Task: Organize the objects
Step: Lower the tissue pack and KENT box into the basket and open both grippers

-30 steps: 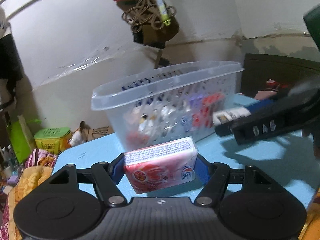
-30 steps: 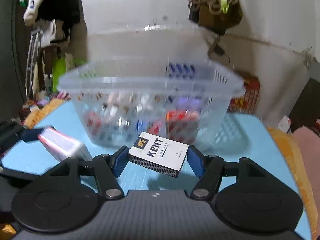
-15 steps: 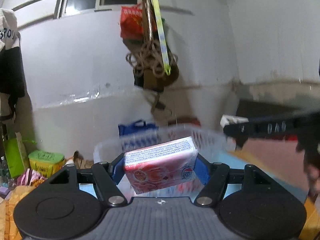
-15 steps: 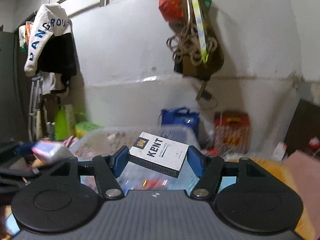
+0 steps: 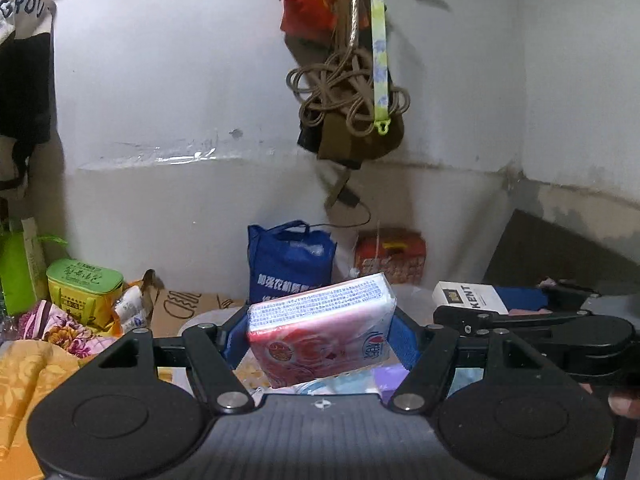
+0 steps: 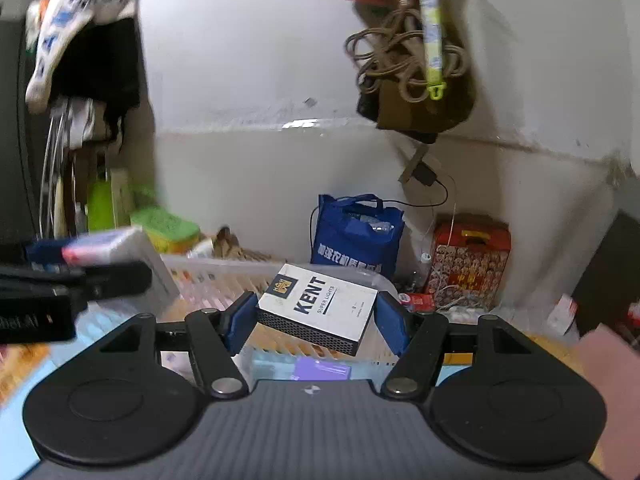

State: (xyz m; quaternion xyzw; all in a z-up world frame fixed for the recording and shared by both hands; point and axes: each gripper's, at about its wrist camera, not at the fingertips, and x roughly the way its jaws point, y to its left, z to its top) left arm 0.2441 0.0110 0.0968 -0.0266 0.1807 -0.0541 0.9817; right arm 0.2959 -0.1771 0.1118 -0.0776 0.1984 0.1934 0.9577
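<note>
My left gripper (image 5: 320, 334) is shut on a pink and white tissue pack (image 5: 320, 330), held above the clear plastic basket, whose contents show just below the pack. My right gripper (image 6: 316, 318) is shut on a white KENT cigarette box (image 6: 318, 306), held over the clear basket (image 6: 224, 276), whose slatted far rim lies behind and below it. The right gripper with the KENT box (image 5: 468, 298) shows at the right of the left wrist view. The left gripper with the tissue pack (image 6: 116, 248) shows blurred at the left of the right wrist view.
A blue bag (image 5: 290, 262), a red patterned box (image 6: 468, 264) and a green tin (image 5: 82, 286) stand on the floor by the white wall. Coiled rope and bags (image 5: 348, 96) hang on the wall above. The blue table (image 6: 16, 404) shows at lower left. Clothes (image 6: 80, 48) hang at left.
Both grippers have risen with their objects from in front of the basket to above it. The basket has dropped to the bottom of both views.
</note>
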